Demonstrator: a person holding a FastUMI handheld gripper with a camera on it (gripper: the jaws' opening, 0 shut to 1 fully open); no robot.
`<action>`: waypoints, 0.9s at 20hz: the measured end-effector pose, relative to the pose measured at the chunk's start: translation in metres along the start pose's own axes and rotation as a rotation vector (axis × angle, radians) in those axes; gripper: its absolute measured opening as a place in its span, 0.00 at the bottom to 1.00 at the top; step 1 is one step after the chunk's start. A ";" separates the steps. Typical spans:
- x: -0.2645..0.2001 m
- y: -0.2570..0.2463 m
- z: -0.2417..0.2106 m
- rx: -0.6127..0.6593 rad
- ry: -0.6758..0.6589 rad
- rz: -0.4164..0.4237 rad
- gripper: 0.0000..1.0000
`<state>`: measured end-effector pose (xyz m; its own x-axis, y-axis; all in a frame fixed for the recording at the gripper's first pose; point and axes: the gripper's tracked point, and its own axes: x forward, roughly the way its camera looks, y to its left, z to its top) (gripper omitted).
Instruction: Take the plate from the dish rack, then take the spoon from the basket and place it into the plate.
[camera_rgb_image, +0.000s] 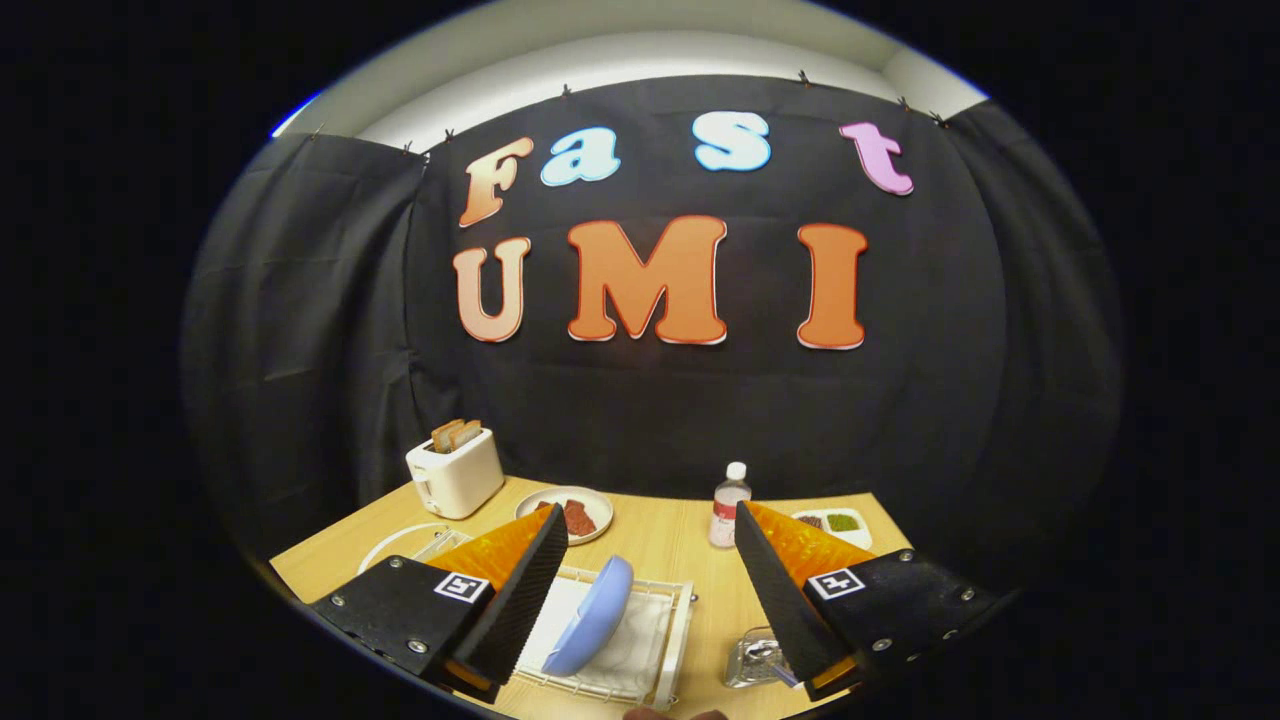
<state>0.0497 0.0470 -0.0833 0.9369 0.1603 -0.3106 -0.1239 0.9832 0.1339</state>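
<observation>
A black cloth wall backs a pale wooden bench (660, 545). In the gripper view, the gripper (650, 590) hangs above the bench with its fingers wide apart, holding nothing. Between and just ahead of them, one blue plate (592, 617) stands on edge, tilted, in the white wire dish rack (672, 645). Just beside the inner edge of the right finger lies a small clear basket (750, 662); the spoon's place in it cannot be made out.

The step in hand looks like the first: fetching the plate. To do it well, the gripper should come down so that the plate's upper rim sits between the fingers, close squarely on it, then lift it clear of the wires.

Beyond the fingers stand one toaster (455, 470) with toast in it, one plate of food (570, 512), one bottle (730, 503) and one small dish (835, 524).
</observation>
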 end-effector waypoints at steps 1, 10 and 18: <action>0.007 0.002 -0.009 0.031 0.049 0.005 1.00; 0.047 0.014 -0.092 0.191 0.485 0.033 0.95; 0.072 0.031 -0.123 0.159 0.703 0.028 0.95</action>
<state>0.0734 0.0995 -0.2178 0.4952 0.2557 -0.8303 -0.0456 0.9620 0.2691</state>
